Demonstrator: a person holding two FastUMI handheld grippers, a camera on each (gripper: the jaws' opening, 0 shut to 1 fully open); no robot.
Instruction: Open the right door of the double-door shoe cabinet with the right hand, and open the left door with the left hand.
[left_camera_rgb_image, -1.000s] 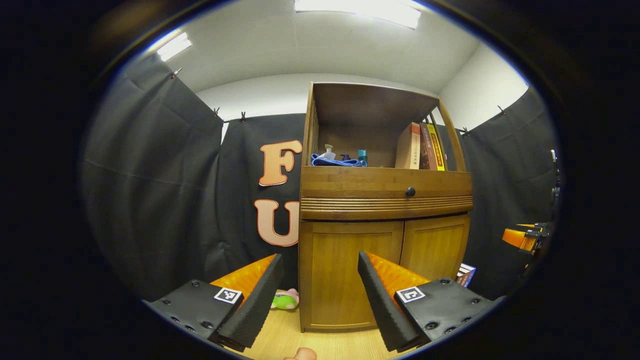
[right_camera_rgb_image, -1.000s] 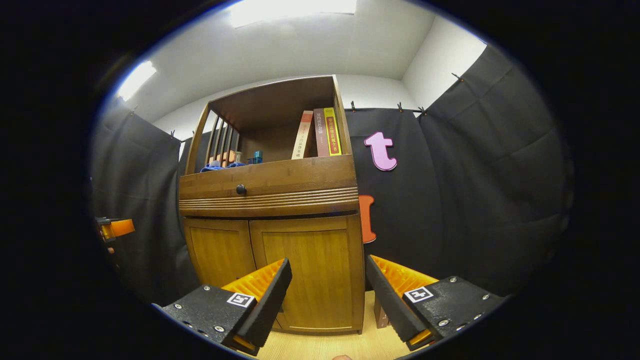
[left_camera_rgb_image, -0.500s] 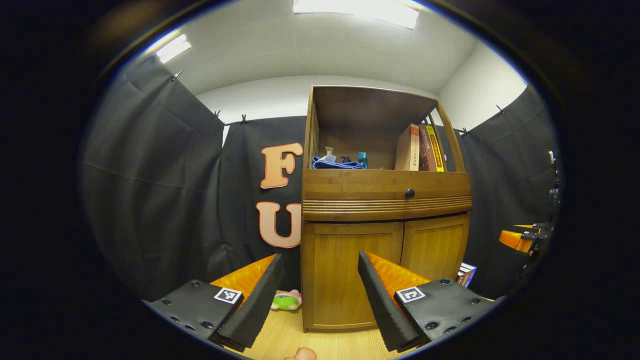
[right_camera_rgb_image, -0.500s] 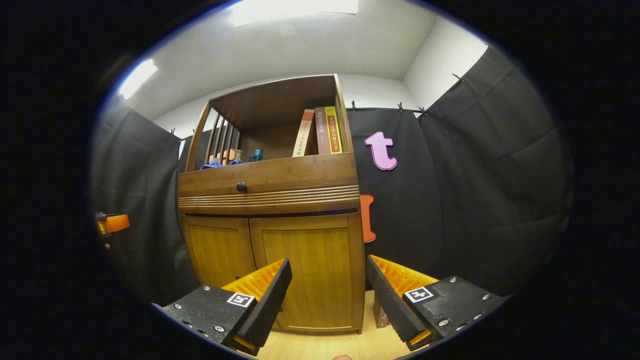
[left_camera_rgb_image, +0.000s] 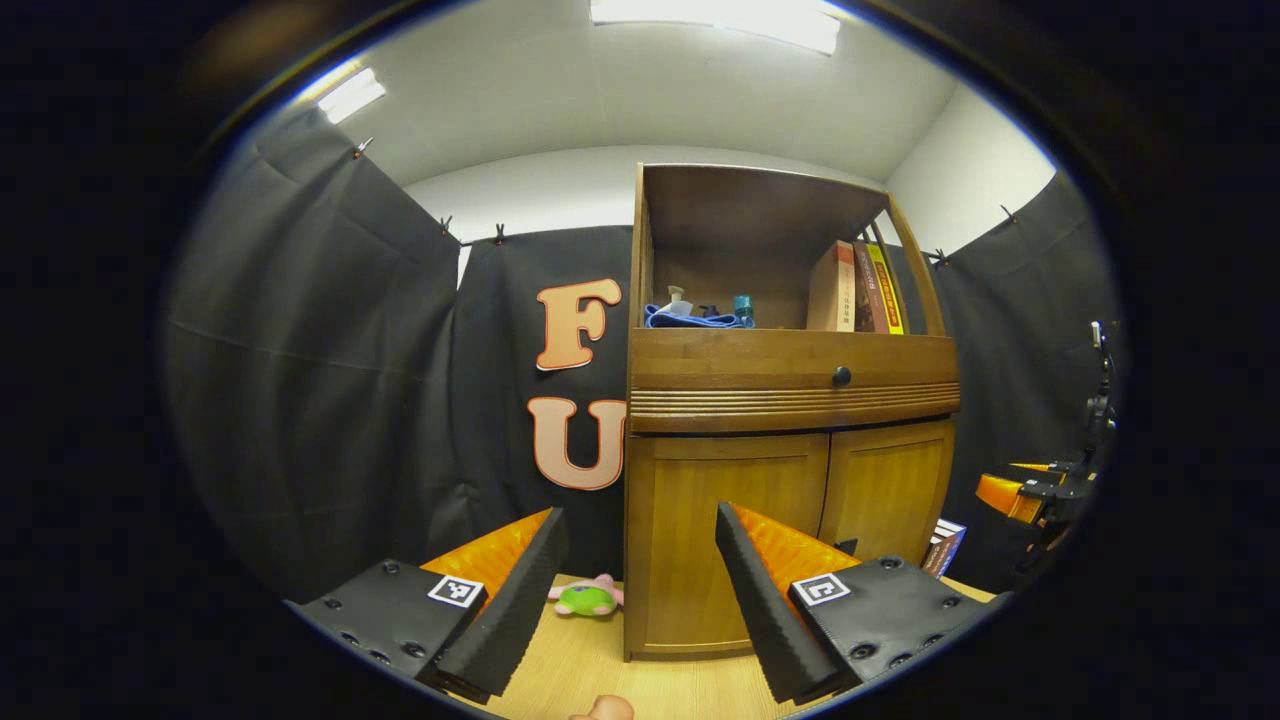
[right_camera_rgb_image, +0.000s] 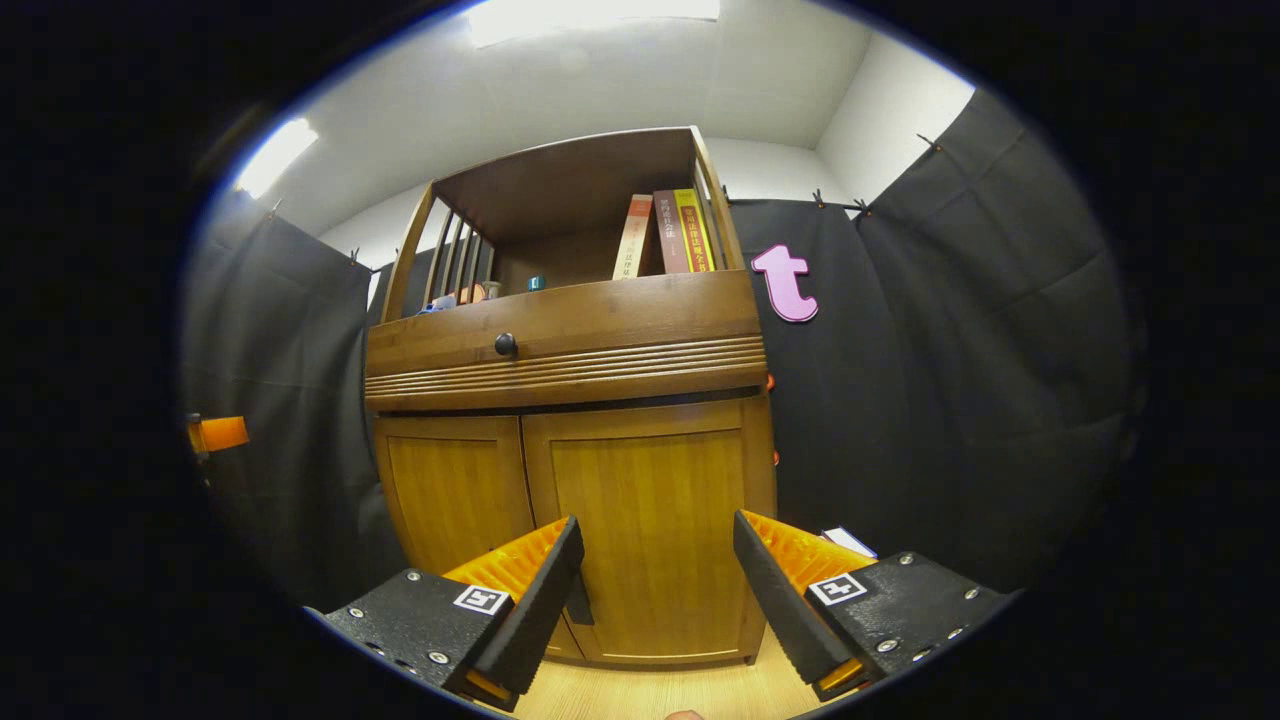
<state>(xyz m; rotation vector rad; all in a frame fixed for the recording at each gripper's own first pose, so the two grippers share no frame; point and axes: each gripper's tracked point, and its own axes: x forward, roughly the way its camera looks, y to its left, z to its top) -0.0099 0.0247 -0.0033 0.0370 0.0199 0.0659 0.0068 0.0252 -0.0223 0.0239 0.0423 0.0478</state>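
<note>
Ahead of both claws stands the double-door shoe cabinet (left_camera_rgb_image: 790, 400), a wooden piece with an open shelf on top, a drawer band below it and two doors at the bottom, both shut. The right door (right_camera_rgb_image: 655, 530) lies straight ahead of the right claw (right_camera_rgb_image: 655, 590), seen between its spread fingers with nothing held; a dark handle shows at that door's inner edge, just beyond the near finger on the view's left. The left door (left_camera_rgb_image: 735, 540) lies ahead of the left claw (left_camera_rgb_image: 635, 590), whose fingers are likewise spread and empty, the door falling behind the finger on the view's right and not touched. In the right gripper view the left door (right_camera_rgb_image: 455, 495) sits ahead and off to the left of that claw. Above and beyond the claws, the drawer carries a round dark knob (left_camera_rgb_image: 841, 376). On the shelf higher up stand several books (right_camera_rgb_image: 668, 233) to the right, with a blue cloth (left_camera_rgb_image: 690, 319) and small bottles to the left. Low on the wooden floor (left_camera_rgb_image: 590, 670), just beyond the left claw and beside the cabinet's left side, lies a small green and pink plush toy (left_camera_rgb_image: 587, 597).
</note>
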